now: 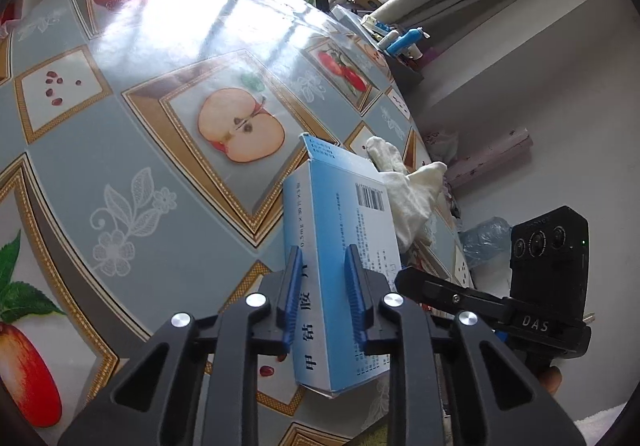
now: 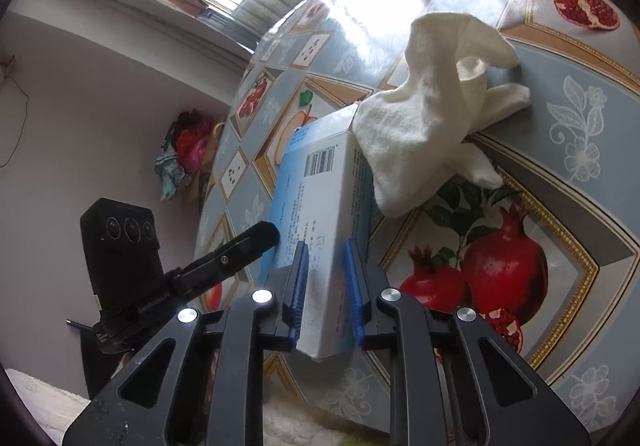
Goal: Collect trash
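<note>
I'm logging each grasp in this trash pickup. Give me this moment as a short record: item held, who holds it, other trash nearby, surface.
item: blue and white carton with a barcode, one end flap open
left hand-held gripper: blue pads closed on the carton's near end
right hand-held gripper: closed on the same carton
carton pose: near end lifted off the table; far end unclear
other trash: crumpled white cloth beside the carton's far end, lying on the table
surface: table with fruit-print cover
</note>
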